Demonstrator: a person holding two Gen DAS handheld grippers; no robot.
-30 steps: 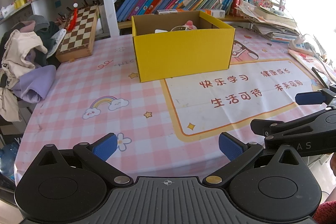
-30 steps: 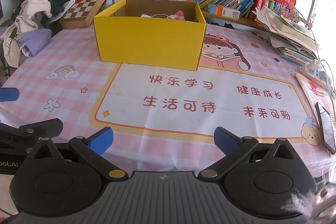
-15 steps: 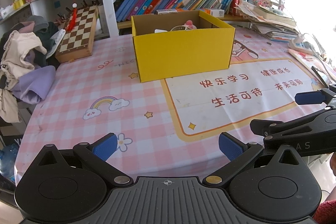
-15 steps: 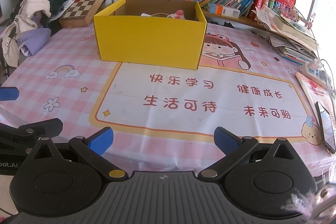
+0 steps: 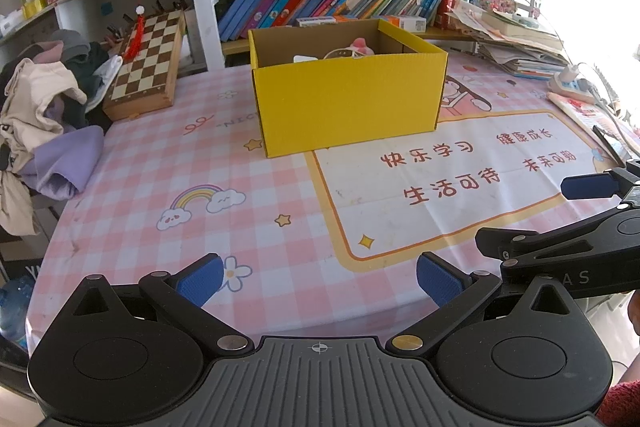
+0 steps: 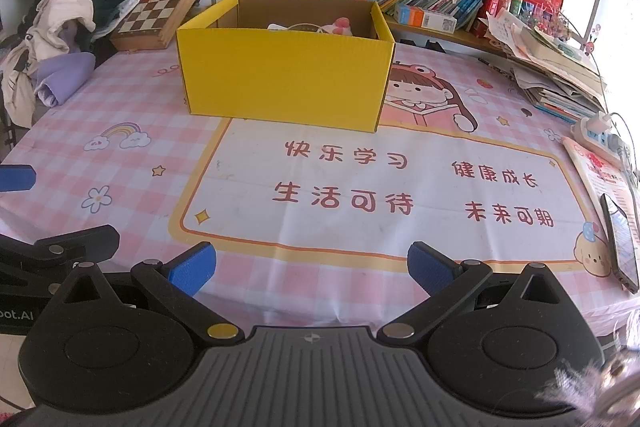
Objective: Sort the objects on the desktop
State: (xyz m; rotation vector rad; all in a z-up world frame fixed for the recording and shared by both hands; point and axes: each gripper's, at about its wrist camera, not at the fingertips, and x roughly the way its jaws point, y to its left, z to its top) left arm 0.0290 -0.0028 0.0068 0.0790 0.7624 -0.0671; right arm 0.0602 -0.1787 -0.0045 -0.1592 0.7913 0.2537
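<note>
Both grippers, left (image 5: 318, 277) and right (image 6: 312, 267), hover spread apart and empty at the table's (image 6: 132, 107) near edge; the yellow box (image 6: 284, 79) (partly filled) sits mid-table.

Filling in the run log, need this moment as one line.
left claw: open, empty | right claw: open, empty | yellow box: on table, items inside | both claws at near table edge
</note>
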